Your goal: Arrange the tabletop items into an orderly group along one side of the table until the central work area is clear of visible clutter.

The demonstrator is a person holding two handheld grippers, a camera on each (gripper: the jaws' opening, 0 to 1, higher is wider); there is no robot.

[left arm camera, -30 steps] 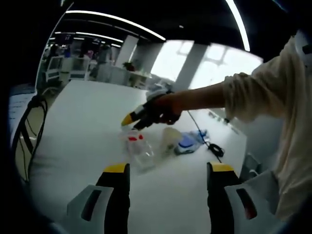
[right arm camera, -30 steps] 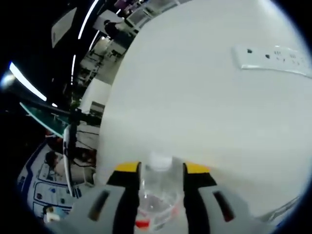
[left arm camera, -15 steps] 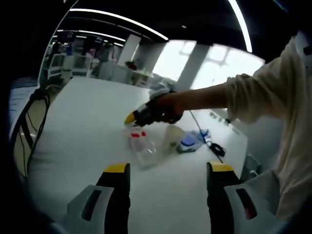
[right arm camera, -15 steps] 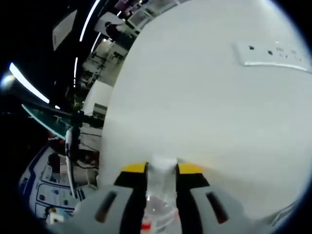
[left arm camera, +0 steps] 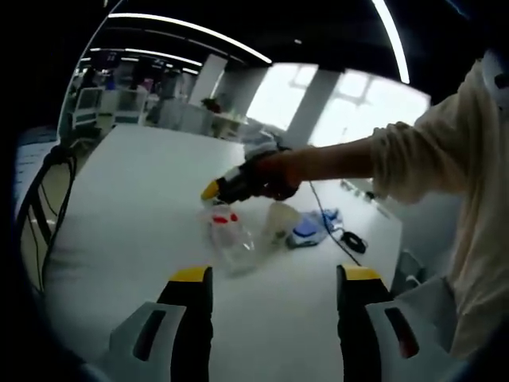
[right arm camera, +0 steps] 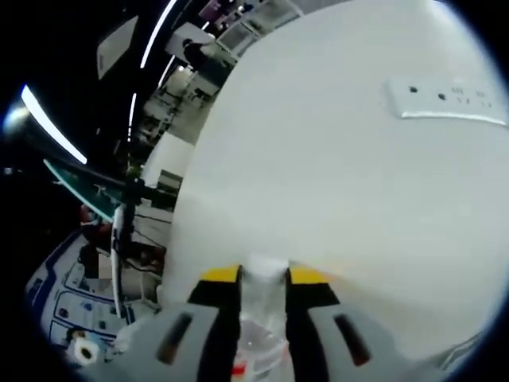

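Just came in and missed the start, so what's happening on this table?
A person is tidying a white table with two handheld grippers. The right gripper has its jaws closed on a clear plastic bottle with a red label, which lies near the table's middle. The left gripper hangs open above the table, holding nothing. Beside the bottle sit a pale cup, a blue and white item and a black cable.

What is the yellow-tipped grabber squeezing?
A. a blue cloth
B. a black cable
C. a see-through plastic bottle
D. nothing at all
C: in the right gripper view, the right gripper has its jaws closed on the clear plastic bottle, and the left gripper view shows it gripping that bottle's top on the white table.
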